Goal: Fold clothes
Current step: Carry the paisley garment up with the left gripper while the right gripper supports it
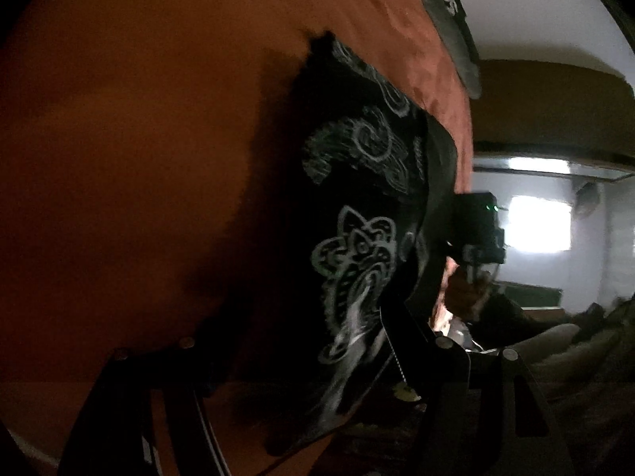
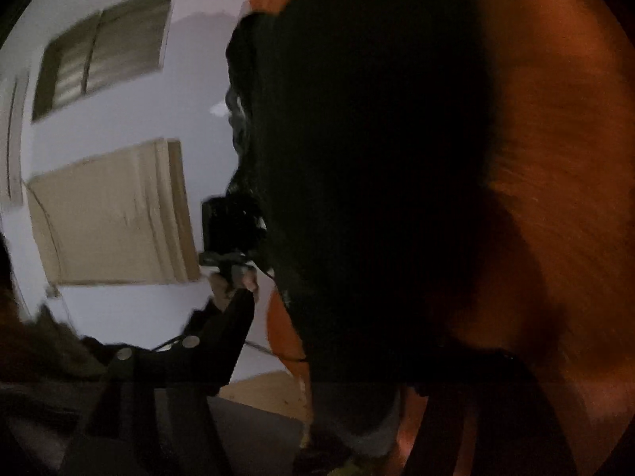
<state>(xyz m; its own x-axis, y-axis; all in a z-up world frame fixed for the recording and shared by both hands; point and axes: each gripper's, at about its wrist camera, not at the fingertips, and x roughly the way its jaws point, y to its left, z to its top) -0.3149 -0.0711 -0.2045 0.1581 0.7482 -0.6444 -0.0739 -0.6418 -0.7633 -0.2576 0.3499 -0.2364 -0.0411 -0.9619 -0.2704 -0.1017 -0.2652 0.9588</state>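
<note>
- Orange bedspread (image 1: 139,139) fills most of both views, a broad rust-coloured surface under everything, dim and shadowed near the garment.
- Black garment (image 1: 357,218) with a pale paisley print lies on that bedspread near its right edge in the left wrist view; its near end runs down between the fingers. In the right wrist view the same cloth is a big dark mass (image 2: 377,158) with no pattern readable, blocking the middle of the picture.
- White wall (image 2: 198,119) with a tan panel (image 2: 115,214) and a shuttered window (image 2: 103,47) sits beyond the bedspread's left edge in the right wrist view; all blurred.
- Grey cloth with a white print (image 1: 452,20) rests at the far right edge of the bedspread, well apart from the black garment.
- Left gripper (image 1: 317,361): fingers stand either side of the garment's near end, cloth between them; too dark to call whether they pinch it.
- Right gripper (image 2: 313,361): one finger shows at lower left, the other is lost behind the dark cloth, so I cannot tell its state.
- Other gripper's body shows in each view at the garment's edge, with a hand (image 2: 234,281) on its handle.
- Green lamp (image 1: 494,209) glows on that body.
</note>
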